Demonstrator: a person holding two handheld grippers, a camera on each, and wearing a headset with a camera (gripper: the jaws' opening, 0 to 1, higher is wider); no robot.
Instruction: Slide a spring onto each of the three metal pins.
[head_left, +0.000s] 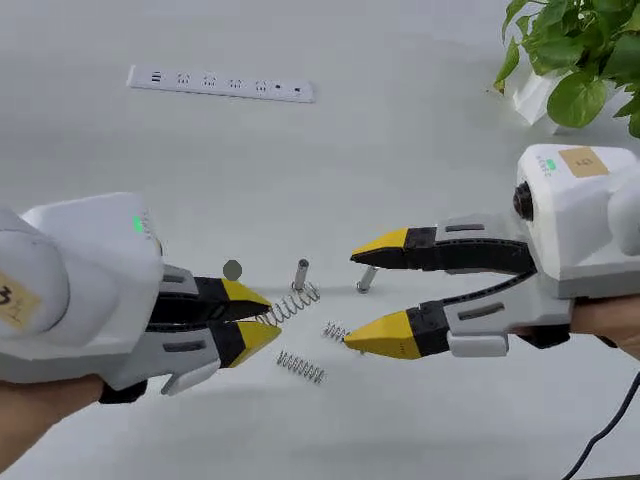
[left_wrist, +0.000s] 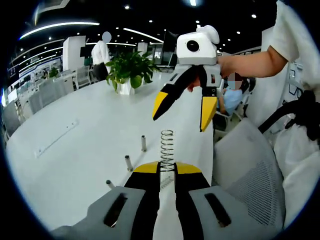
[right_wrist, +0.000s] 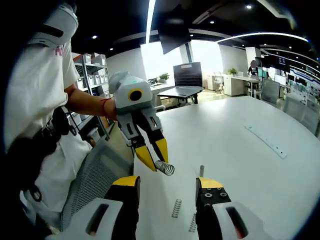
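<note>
The left gripper (head_left: 272, 315) is pinching one end of a light, easily bent spring (head_left: 293, 303) just beside the middle pin (head_left: 300, 272), likely wanting a gentle end grip, while the right gripper (head_left: 349, 299) is hovering open near that pin.

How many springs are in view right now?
3. One spring is clamped in the left tool; a second spring lies loose on the table nearer the person; a third spring lies at the right tool's lower tip.
</note>
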